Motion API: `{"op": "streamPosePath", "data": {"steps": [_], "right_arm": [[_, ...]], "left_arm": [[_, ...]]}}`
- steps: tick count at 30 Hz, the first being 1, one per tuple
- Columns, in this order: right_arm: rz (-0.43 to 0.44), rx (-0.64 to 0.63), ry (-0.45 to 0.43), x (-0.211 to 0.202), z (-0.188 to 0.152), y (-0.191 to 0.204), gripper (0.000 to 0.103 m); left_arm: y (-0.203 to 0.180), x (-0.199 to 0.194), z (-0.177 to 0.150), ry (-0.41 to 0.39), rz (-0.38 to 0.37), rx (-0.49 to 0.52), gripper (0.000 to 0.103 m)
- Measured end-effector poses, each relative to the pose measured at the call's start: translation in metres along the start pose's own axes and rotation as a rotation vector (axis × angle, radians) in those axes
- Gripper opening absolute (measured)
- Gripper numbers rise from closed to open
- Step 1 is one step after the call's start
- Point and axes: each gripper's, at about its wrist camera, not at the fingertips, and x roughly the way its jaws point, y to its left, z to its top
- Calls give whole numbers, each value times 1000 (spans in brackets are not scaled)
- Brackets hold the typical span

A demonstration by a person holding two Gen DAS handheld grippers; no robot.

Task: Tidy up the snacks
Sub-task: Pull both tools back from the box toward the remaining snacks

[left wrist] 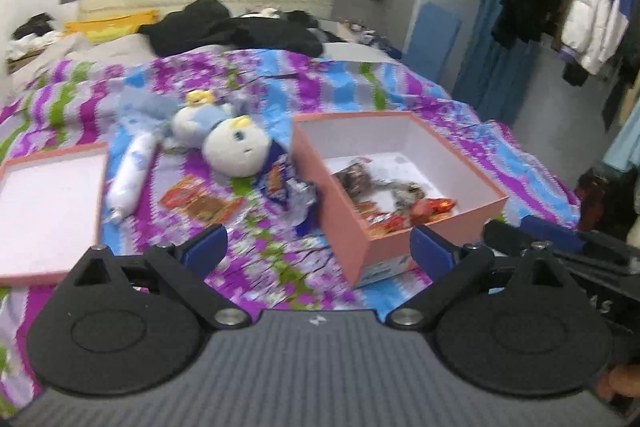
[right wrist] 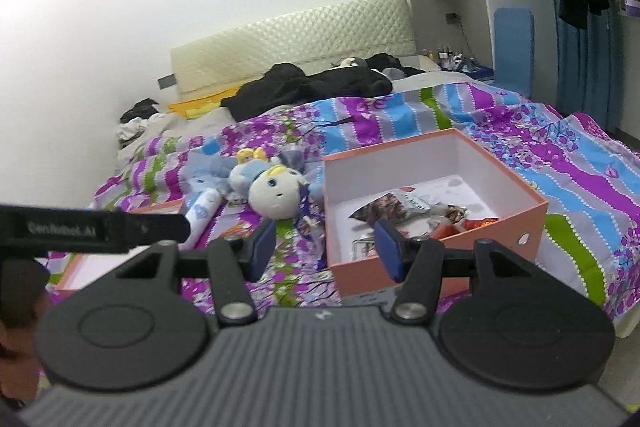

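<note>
left gripper (left wrist: 318,247) spread - empty | right gripper (right wrist: 326,247) spread - empty | box (left wrist: 400,227) holds snacks

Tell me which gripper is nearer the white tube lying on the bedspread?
Left, probably. The white tube lies just ahead-left of the left gripper; from the right gripper it sits further off to the left, past the left one.

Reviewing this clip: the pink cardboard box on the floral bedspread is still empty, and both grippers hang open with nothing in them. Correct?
Not quite. The pink cardboard box already holds several snack packets, as the left wrist view shows. The rest stands: it sits on the floral bedspread, and the left gripper and right gripper are open and hold nothing.
</note>
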Motion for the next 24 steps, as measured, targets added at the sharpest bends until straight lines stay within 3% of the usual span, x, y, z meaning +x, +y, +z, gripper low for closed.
{"op": "streamPosePath", "data": {"steps": [10, 24], "right_arm": [[1, -14, 65, -2, -41, 22, 57], [15, -26, 144, 43, -68, 42, 57]], "left_arm": [[33, -23, -47, 14, 23, -90, 99], [82, 19, -63, 83, 77, -163, 99]]}}
